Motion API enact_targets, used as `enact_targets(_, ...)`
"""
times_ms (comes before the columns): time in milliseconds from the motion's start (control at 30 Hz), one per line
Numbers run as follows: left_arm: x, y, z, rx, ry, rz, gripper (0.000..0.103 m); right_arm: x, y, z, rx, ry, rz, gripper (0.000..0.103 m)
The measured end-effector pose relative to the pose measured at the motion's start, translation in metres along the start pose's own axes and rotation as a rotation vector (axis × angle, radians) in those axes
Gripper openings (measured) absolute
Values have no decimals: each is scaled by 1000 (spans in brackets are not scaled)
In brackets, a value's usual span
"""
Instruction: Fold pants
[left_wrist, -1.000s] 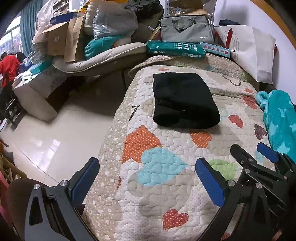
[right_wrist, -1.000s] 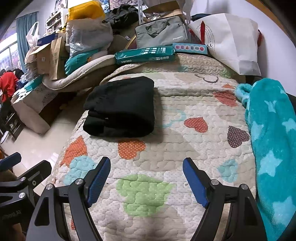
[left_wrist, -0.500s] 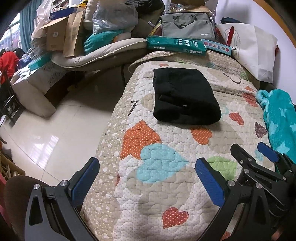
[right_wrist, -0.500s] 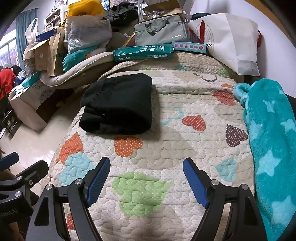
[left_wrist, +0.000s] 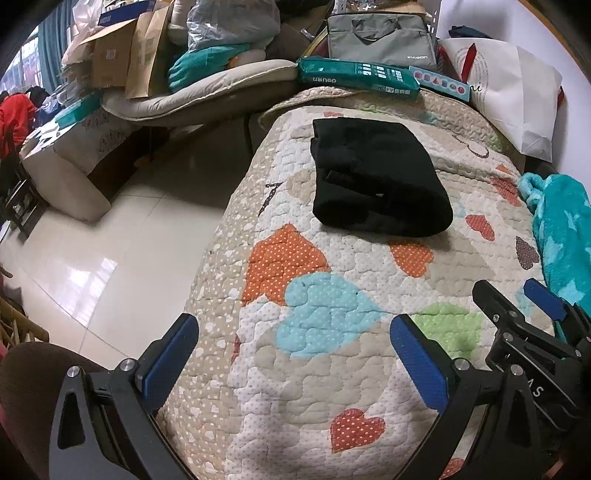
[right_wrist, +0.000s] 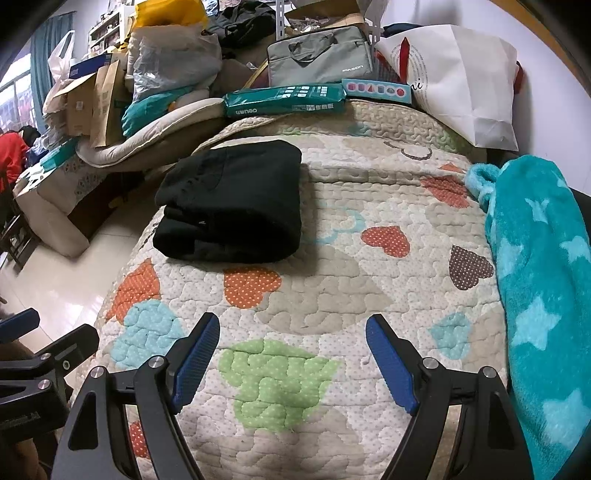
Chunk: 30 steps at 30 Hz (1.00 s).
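Cluttered bedroom: a bed under a heart-print quilt (right_wrist: 332, 280), with cardboard boxes, bags and a grey laptop bag (right_wrist: 319, 61) heaped beyond its far end. A teal star-print blanket (right_wrist: 543, 280) lay along the quilt's right edge. The black pants (right_wrist: 236, 206) sat on the far left part of the quilt as a compact rectangular bundle of several layers, near the bed's left edge and well apart from both tools. A green Deli paper pack (right_wrist: 284, 99) lay behind them.

Left gripper (left_wrist: 295, 350) — fingers spread wide, holding nothing, above the near quilt. Right gripper (right_wrist: 291, 350) — likewise parted and empty, beside the left.

Judgement: folding looked finished, this being the stand-off stage. Next move, if any, would call only for squaring a loose edge on the bundle's near side.
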<state>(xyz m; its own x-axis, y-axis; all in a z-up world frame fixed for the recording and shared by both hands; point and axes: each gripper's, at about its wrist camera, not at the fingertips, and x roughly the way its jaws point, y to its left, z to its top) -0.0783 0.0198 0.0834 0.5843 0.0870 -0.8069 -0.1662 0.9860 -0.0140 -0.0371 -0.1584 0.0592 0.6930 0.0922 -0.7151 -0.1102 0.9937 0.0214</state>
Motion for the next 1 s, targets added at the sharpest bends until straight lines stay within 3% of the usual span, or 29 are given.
enact_targets(1000,16,6,-6,-19,49,1,103,6,2,-3,-20,22,1,87)
